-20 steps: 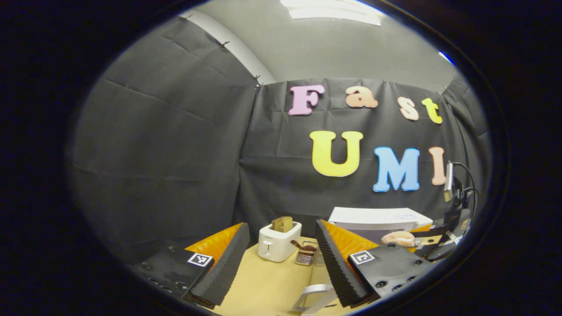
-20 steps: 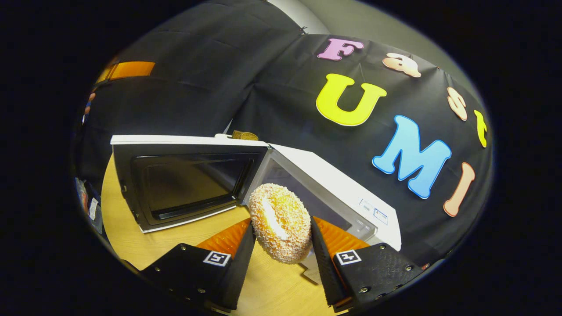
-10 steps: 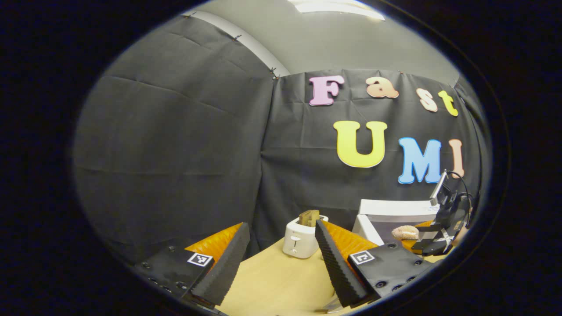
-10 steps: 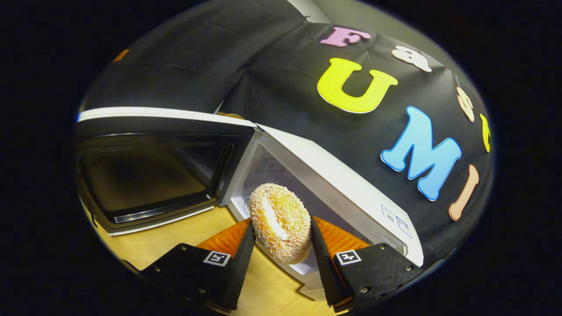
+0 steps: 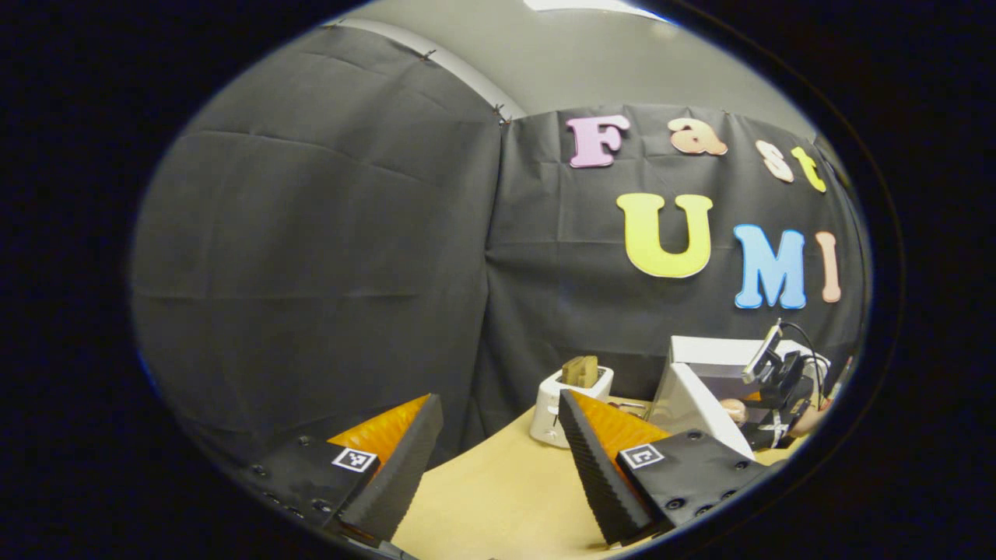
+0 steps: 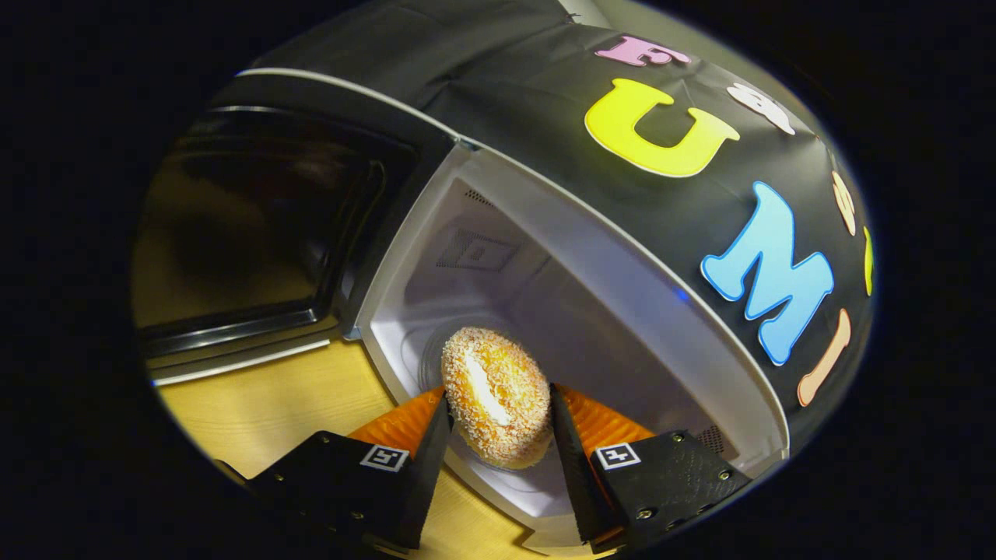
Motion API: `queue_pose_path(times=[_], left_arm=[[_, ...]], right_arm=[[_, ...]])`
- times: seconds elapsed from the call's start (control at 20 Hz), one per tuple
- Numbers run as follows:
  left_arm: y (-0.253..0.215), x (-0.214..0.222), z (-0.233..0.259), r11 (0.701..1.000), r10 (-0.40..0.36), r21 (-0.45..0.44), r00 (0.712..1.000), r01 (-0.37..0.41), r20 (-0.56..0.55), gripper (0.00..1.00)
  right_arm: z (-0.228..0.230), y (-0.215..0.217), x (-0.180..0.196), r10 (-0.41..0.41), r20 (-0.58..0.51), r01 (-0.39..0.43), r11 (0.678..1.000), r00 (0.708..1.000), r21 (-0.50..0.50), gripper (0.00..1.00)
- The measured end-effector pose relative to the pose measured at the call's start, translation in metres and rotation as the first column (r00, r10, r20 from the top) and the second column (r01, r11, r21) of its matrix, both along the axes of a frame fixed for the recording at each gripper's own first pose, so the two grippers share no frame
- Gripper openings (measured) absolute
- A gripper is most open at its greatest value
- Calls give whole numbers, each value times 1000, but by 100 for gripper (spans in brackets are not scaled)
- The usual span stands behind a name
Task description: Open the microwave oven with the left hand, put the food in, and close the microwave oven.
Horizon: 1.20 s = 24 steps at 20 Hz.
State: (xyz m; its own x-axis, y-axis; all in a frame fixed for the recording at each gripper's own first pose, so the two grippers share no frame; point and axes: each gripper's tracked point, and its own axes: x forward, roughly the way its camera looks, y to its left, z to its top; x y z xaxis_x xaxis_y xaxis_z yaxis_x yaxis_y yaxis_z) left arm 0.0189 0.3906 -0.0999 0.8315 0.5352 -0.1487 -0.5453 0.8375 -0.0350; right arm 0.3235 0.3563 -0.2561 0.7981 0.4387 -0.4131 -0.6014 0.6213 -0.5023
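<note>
In the right gripper view my right gripper (image 6: 496, 404) is shut on a round crumb-coated doughnut (image 6: 496, 395), held on edge at the mouth of the white microwave (image 6: 622, 257). The microwave's dark door (image 6: 257, 225) stands swung wide to the left and the white cavity (image 6: 498, 288) lies straight ahead. In the left gripper view my left gripper (image 5: 498, 459) is open with nothing between its fingers, above the wooden table (image 5: 506, 498). Far off at the right of that view stand the microwave (image 5: 700, 381) and the other gripper (image 5: 778, 389) held by a hand (image 5: 813, 420).
A white toaster (image 5: 564, 400) with a slice of bread in its slot stands at the back of the table, left of the microwave. The black cloth wall closes off the back and left. Bare wooden tabletop (image 6: 264, 404) lies under the open door.
My right gripper has carried the doughnut forward to the microwave's opening, so the cavity looms larger. My left gripper has swung left, shifting the toaster and microwave to the right of its view.
</note>
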Motion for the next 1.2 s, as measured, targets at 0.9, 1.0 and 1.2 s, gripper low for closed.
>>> queue_pose_path(times=[0.9, 1.0, 1.2], left_arm=[[-21, 11, -42, 998, -56, -15, 997, 55, -60, 98], [-29, 14, -53, 996, -84, -13, 993, 83, -78, 98], [-47, 15, -80, 990, -139, -27, 982, 137, -128, 98]], right_arm=[[11, 2, -13, 20, 37, -20, 1000, 999, -12, 95], [28, -1, -32, 32, 38, -34, 999, 999, 31, 95], [72, -15, -67, 17, 52, -25, 989, 999, 146, 95]])
